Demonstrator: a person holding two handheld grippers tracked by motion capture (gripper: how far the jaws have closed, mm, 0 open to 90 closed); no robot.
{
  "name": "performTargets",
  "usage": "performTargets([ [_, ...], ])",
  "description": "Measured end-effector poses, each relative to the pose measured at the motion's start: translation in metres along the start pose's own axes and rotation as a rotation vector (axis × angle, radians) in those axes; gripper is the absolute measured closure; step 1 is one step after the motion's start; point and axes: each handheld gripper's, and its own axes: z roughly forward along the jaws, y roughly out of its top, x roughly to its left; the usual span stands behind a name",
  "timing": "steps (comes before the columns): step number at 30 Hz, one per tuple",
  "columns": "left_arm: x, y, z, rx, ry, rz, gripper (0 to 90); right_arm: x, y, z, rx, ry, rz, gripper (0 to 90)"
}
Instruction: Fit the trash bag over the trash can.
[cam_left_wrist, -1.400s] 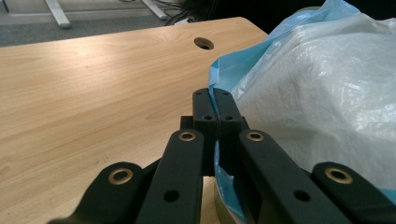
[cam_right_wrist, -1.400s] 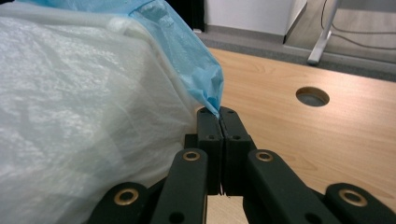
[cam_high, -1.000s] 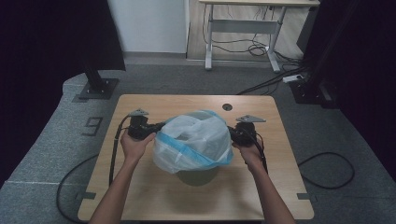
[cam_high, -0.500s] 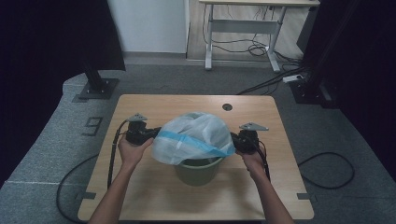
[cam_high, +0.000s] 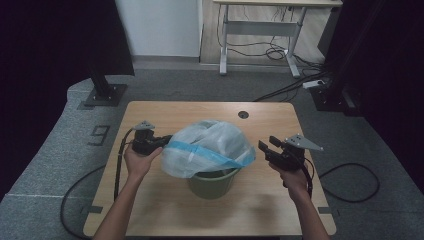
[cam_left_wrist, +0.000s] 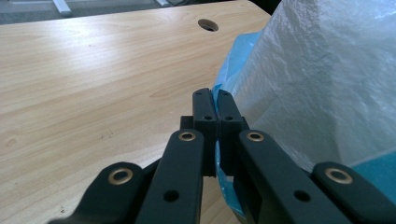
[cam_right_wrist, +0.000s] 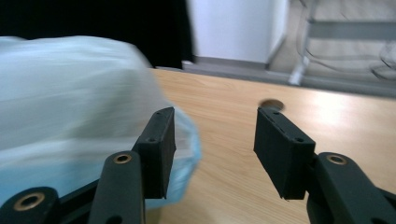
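A whitish plastic bag (cam_high: 207, 147) with a blue rim band billows over a green bucket (cam_high: 212, 182) at the middle of the wooden table (cam_high: 165, 112). My left gripper (cam_high: 161, 142) is shut on the bag's blue edge at its left side; in the left gripper view the bag (cam_left_wrist: 322, 84) rises to the right, with its thin blue film pinched by my left gripper (cam_left_wrist: 217, 100). My right gripper (cam_high: 267, 145) is off to the right of the bag; its jaws have just been opening and nothing is between them. In the right gripper view the bag (cam_right_wrist: 70, 116) lies left of my right gripper (cam_right_wrist: 215, 135).
A round cable hole (cam_high: 243, 114) sits near the table's far edge. Cables trail off both grippers to the grey floor (cam_high: 50, 165). A desk frame (cam_high: 265, 30) and dark stands are beyond the table.
My right gripper has let go of the bag's right edge, opened, and pulled away to the right. The bag has sagged lower on that side, uncovering the bucket. The left gripper keeps its hold.
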Motion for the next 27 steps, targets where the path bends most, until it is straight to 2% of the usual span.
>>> performTargets([
  [4,0.0,0.0,-0.001,-0.001,0.002,-0.002,89.6,0.018,0.005,-0.014,-0.024,0.107,-0.071,45.3],
  [9,0.0,0.0,-0.002,-0.001,0.003,-0.006,89.6,0.046,0.016,-0.02,-0.007,0.254,-0.155,43.6],
  [15,0.0,0.0,-0.004,-0.008,0.017,-0.005,89.6,0.07,0.024,-0.018,0.002,0.367,-0.183,43.0],
  [21,-0.002,0.0,-0.003,-0.006,0.015,-0.003,89.6,0.083,0.02,-0.01,0.025,0.413,-0.187,43.9],
  [27,-0.004,0.0,-0.001,0.0,0.018,0.002,89.6,0.09,0.016,-0.008,0.016,0.433,-0.203,52.2],
])
